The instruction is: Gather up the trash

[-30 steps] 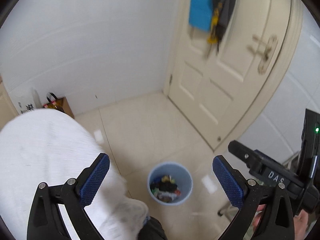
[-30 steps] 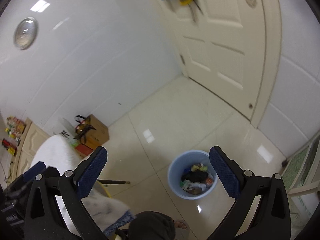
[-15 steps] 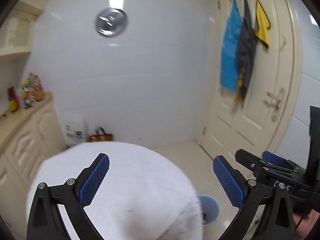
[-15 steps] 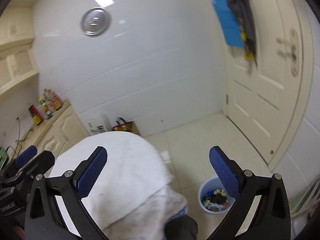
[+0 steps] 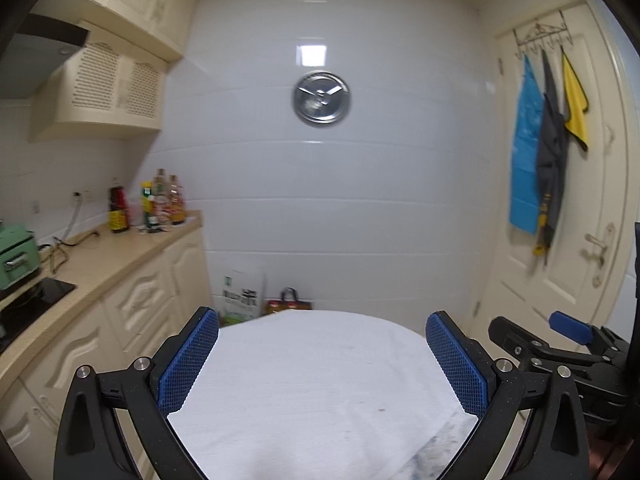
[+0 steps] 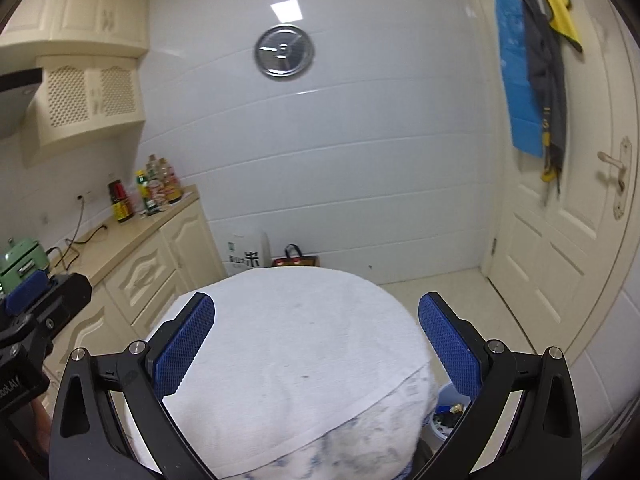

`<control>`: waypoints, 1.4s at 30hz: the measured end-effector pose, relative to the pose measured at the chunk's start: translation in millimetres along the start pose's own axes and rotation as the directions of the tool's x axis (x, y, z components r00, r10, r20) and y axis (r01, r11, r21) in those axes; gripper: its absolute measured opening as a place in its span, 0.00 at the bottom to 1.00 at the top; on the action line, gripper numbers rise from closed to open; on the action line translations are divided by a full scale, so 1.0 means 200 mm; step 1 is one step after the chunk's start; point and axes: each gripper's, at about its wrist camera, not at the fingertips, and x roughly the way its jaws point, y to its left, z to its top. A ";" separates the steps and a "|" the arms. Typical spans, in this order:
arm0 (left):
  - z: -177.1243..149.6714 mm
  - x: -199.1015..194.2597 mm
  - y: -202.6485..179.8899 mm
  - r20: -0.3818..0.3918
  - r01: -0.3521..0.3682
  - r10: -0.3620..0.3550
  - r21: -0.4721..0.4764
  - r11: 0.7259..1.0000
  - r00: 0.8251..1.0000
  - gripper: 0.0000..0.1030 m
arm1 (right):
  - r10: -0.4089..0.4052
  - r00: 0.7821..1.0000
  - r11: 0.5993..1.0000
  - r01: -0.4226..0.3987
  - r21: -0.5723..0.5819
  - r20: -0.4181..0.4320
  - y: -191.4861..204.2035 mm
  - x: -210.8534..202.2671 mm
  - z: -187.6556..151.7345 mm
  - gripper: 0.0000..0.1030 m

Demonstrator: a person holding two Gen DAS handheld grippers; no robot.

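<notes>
My left gripper [image 5: 322,354] stands open with nothing between its blue pads, held above a round table under a white cloth [image 5: 316,392]. My right gripper [image 6: 316,340] is open too and empty, over the same white cloth [image 6: 288,360]. The right gripper [image 5: 560,340] also shows at the right edge of the left wrist view. A light blue trash bin [image 6: 448,412] with mixed rubbish in it peeks out on the floor past the cloth's right edge, partly hidden by my right finger. No loose trash shows on the cloth.
A cream counter [image 5: 100,256] with bottles [image 5: 148,204] and cabinets runs along the left wall. A white bag [image 6: 244,258] and a brown bag [image 6: 296,260] sit by the far wall. A cream door [image 6: 572,216] with hanging cloths is at the right.
Both grippers have tilted up from looking down at the floor and bin to looking level across the clothed table at the far wall. Both stayed open and empty.
</notes>
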 end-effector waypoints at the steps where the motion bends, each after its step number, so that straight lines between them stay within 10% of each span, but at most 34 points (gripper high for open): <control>1: -0.03 -0.04 -0.03 0.007 -0.016 0.016 -0.002 1.000 1.000 1.00 | 0.002 1.000 1.000 -0.002 -0.006 0.001 0.03 -0.01 -0.01 1.00; 42: -0.05 -0.10 -0.29 -0.010 -0.109 0.109 -0.081 0.991 0.994 0.99 | 0.005 1.000 0.994 -0.003 -0.111 0.019 0.30 -0.12 -0.16 1.00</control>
